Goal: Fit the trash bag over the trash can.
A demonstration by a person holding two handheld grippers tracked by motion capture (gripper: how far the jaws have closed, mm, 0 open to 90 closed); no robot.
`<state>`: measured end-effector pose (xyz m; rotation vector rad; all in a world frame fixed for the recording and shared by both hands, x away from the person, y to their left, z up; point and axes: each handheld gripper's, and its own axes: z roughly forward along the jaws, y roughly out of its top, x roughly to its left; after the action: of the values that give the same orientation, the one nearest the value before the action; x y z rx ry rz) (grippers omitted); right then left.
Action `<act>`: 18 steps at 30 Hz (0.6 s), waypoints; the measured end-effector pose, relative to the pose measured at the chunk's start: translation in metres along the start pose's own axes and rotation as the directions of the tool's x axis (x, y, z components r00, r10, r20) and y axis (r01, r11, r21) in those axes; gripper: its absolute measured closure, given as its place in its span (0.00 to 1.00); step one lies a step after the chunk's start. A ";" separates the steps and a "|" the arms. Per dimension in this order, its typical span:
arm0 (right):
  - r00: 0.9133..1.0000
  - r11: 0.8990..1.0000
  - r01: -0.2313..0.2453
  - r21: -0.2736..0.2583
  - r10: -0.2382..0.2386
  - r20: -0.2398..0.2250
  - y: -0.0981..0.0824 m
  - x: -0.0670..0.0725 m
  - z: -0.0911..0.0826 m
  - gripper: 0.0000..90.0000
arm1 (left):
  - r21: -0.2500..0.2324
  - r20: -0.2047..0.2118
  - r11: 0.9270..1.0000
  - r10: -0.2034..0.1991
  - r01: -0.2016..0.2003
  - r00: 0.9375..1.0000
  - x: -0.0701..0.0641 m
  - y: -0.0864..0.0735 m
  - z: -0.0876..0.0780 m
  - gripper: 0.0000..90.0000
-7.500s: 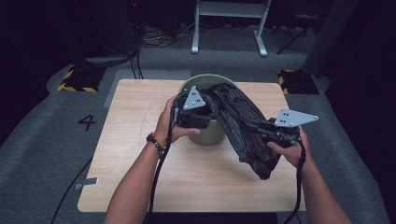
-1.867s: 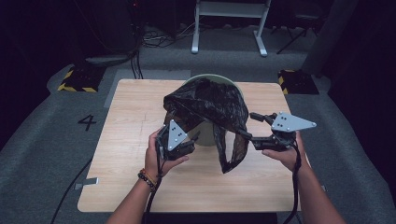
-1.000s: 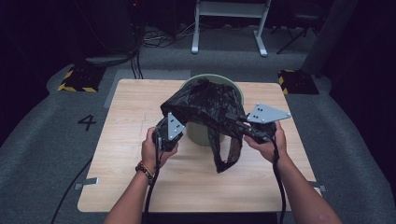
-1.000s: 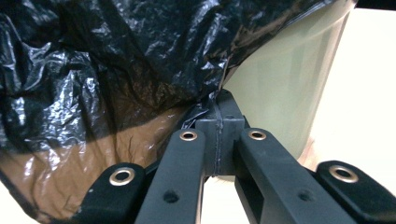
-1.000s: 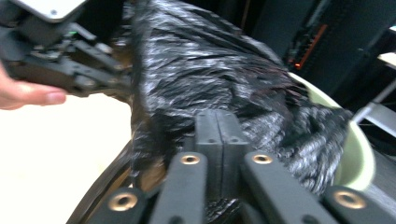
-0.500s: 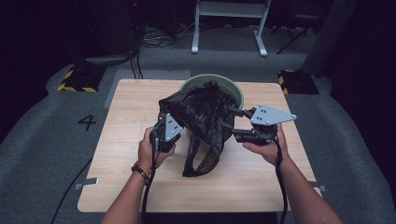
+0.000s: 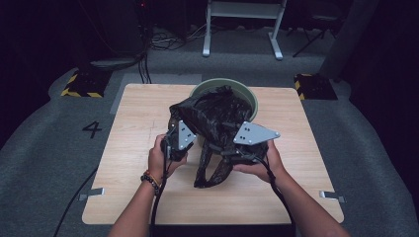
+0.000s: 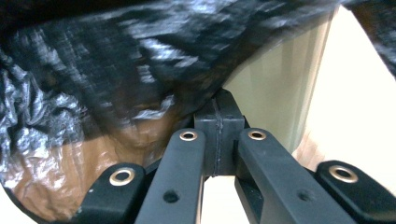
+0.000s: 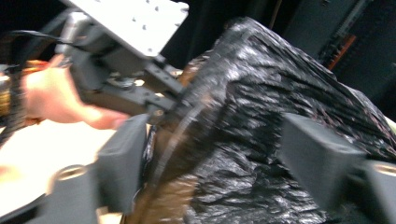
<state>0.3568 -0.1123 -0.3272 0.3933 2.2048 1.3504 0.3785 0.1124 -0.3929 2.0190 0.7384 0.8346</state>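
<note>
Since half a second ago, the right gripper point(image 7: 232, 148) has slid toward the middle of the high view, and its jaws have just been opening; now they stand apart with the crinkly black plastic bag point(image 7: 215, 118) between them, not pinched. The left gripper point(image 7: 174, 134) has stayed put, jaws squeezed tight on the bag's edge. The bag sits in the middle of the frame, draped over the round pale green bucket point(image 7: 249, 98), with a loop hanging down onto the light wooden table point(image 7: 133, 128).
</note>
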 end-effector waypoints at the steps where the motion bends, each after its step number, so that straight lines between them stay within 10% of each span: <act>1: 1.000 1.000 0.000 0.005 -0.001 0.027 -0.001 -0.002 0.002 0.50 | -0.003 0.006 1.000 0.002 -0.002 1.000 0.000 0.000 0.000 1.00; 7: 0.999 0.999 -0.030 0.012 0.029 0.042 -0.006 -0.019 0.005 0.96 | -0.002 0.029 1.000 0.018 -0.018 0.999 0.002 -0.002 0.000 1.00; 18: 0.973 0.985 -0.157 -0.066 0.166 0.162 -0.011 -0.070 -0.026 0.99 | 0.033 0.106 0.993 0.109 -0.113 0.988 0.013 -0.010 -0.011 1.00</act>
<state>0.4003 -0.1714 -0.3082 0.6545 2.0319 1.4024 0.3764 0.1324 -0.3929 2.1368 0.5918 0.7763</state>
